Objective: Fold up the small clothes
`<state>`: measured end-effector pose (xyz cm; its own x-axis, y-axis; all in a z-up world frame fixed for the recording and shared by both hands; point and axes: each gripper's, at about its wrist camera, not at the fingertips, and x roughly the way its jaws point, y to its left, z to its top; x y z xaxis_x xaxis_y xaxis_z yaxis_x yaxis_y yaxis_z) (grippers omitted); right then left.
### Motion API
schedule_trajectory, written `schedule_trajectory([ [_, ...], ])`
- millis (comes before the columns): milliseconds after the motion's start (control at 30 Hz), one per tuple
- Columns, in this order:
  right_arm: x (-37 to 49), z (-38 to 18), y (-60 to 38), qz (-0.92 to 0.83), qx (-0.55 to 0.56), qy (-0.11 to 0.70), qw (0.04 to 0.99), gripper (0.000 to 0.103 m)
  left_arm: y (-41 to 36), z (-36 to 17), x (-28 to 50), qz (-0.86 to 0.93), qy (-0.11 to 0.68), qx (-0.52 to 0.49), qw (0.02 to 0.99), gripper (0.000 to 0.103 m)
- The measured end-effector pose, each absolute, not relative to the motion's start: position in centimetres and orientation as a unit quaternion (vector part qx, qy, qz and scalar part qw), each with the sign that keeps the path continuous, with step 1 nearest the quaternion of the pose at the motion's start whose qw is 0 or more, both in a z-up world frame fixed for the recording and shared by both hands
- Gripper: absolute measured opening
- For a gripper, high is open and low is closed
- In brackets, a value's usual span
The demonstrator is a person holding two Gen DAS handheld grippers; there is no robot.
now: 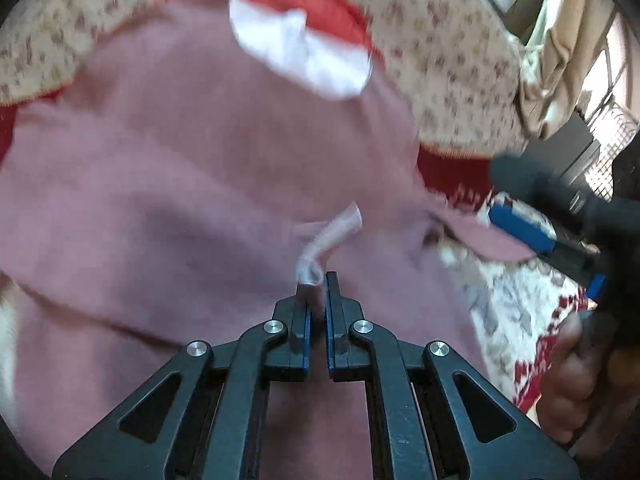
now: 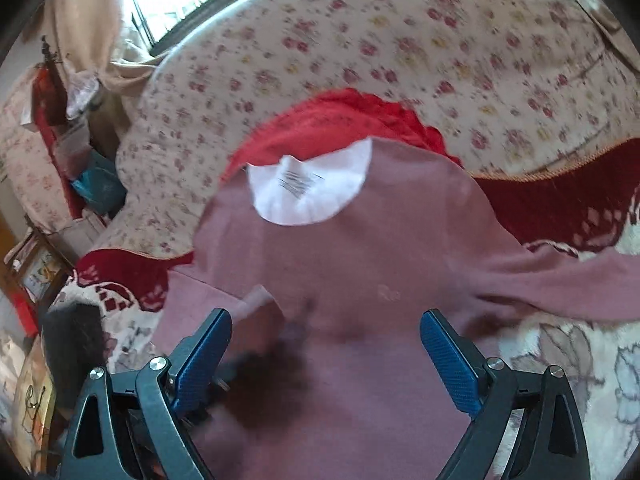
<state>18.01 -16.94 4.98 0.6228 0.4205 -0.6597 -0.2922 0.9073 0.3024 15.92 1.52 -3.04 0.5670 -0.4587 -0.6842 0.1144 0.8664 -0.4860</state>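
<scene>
A dusty-pink long-sleeved top [image 2: 360,264] lies spread on a bed, over a red-and-white patterned blanket [image 2: 560,208] and partly over a bright red garment [image 2: 336,120]; beyond them is a cream floral sheet [image 2: 400,40]. The top's neck opening shows a white inner lining [image 2: 308,188] with a printed label. One sleeve [image 2: 560,280] stretches out to the side in the right wrist view. The fabric is wrinkled and both views are motion-blurred.

The left hand-held gripper [image 1: 316,280] has its jaws drawn nearly together, pinching a fold of the pink top beside a pale drawstring-like strip [image 1: 332,236]. The right hand-held gripper [image 2: 326,344] hovers over the top with its blue pads [image 2: 448,360] wide apart, holding nothing.
</scene>
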Motion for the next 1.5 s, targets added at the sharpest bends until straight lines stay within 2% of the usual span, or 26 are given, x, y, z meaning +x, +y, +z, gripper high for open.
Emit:
schedule_trajectory([
  [100, 18.4, 4.0, -17.6, 0.211, 0.106, 0.407, 0.882, 0.094, 0.9, -3.4, 15.5, -0.174, 0.445, -0.200, 0.855, 0.004],
  [300, 20.5, -0.4, -17.8, 0.249, 0.220, 0.496, 0.802, 0.093, 0.9, -3.9, 14.3, -0.162, 0.459, -0.195, 0.851, 0.006],
  [500, 21.1, -3.7, -16.3, 0.259, 0.240, 0.553, 0.754, 0.081, 1.1, -3.8, 13.5, -0.158, 0.461, -0.201, 0.850, 0.006],
  [567, 21.1, -4.3, -15.3, 0.267, 0.232, 0.568, 0.743, 0.071, 1.1, -3.9, 13.4, -0.157, 0.463, -0.201, 0.849, 0.006],
  [700, 21.4, -5.2, -14.2, 0.263, 0.218, 0.575, 0.743, 0.060, 0.9, -3.9, 13.1, -0.158, 0.463, -0.194, 0.850, 0.006],
  [767, 21.6, -5.2, -13.9, 0.265, 0.217, 0.573, 0.744, 0.045, 0.7, -3.9, 13.3, -0.159, 0.464, -0.192, 0.850, 0.006],
  [900, 21.2, -5.4, -12.8, 0.274, 0.182, 0.579, 0.746, 0.029, 0.8, -3.9, 13.3, -0.161, 0.468, -0.194, 0.847, 0.006],
  [933, 21.1, -5.3, -12.7, 0.272, 0.173, 0.579, 0.749, 0.018, 0.8, -3.9, 13.3, -0.162, 0.471, -0.194, 0.845, 0.006],
  [1033, 21.1, -4.9, -12.5, 0.264, 0.144, 0.570, 0.764, 0.002, 1.4, -3.8, 12.9, -0.154, 0.475, -0.196, 0.844, 0.006],
  [1233, 20.2, 0.0, -12.1, 0.267, 0.047, 0.484, 0.832, 0.002, 5.7, -3.2, 11.3, -0.079, 0.451, -0.241, 0.856, 0.006],
  [1433, 18.8, 9.2, -11.8, 0.302, -0.011, 0.350, 0.887, 0.002, 11.2, -2.3, 11.5, 0.021, 0.411, -0.294, 0.862, 0.006],
  [1500, 19.5, 11.1, -11.8, 0.298, -0.019, 0.337, 0.893, 0.002, 12.3, -2.8, 12.1, 0.027, 0.413, -0.319, 0.852, 0.006],
])
